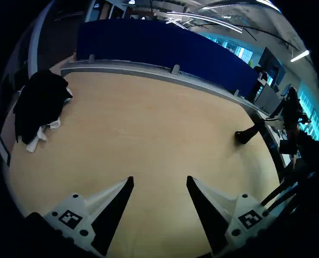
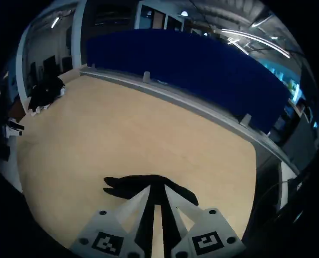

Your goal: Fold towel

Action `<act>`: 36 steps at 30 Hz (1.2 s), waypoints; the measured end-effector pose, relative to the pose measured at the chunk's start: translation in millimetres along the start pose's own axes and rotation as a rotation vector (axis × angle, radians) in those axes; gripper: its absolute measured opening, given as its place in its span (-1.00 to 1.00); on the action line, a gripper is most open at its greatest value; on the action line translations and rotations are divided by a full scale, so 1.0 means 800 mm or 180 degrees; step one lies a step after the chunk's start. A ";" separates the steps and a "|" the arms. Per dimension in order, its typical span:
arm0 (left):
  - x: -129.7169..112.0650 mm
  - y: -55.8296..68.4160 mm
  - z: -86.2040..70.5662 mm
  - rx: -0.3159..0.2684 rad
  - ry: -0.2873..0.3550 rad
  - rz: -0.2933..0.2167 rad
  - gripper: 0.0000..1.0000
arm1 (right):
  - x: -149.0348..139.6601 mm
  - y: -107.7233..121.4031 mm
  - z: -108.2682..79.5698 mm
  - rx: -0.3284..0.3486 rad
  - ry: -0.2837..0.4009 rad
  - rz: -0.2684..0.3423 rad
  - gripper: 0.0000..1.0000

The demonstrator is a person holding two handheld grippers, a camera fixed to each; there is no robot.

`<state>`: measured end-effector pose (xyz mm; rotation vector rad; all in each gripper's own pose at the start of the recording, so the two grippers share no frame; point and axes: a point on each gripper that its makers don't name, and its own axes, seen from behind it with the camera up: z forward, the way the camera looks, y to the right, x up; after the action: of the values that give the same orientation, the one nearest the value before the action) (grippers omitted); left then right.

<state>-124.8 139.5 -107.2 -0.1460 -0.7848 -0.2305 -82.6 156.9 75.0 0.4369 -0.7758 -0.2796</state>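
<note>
I am just starting, I think: my right gripper [image 2: 158,188] pinches the dark towel [image 2: 125,185] at its tips, my left gripper [image 1: 159,178] is open and empty, so next I must spread the towel flat on the table [image 2: 116,129].

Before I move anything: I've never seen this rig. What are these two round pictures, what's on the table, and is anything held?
A person holds a pair of tongs in each hand, and a camera rides on each pair. The left gripper view looks along the left tongs, which are open above a wooden table. A heap of dark and white cloth lies toward the table's far left. The right gripper view looks along the right tongs, which appear to pinch a small dark cloth lying on the table.
</note>
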 end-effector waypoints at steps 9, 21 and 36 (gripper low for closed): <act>-0.004 0.004 -0.001 -0.0010 -0.0011 0.0020 0.83 | -0.094 0.001 -0.010 -0.0064 -0.0294 0.0260 -0.83; -0.004 0.005 -0.004 -0.0006 -0.0013 0.0058 0.83 | -0.183 -0.009 -0.012 -0.0267 -0.0545 0.0738 -0.83; -0.009 0.001 -0.007 0.0011 -0.0028 0.0062 0.83 | -0.243 0.012 -0.009 -0.0615 -0.0829 0.1056 -0.84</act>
<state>-125.7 140.6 -116.5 -0.1515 -0.7923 -0.2101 -209.2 244.9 -43.8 0.0851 -1.0501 -0.0993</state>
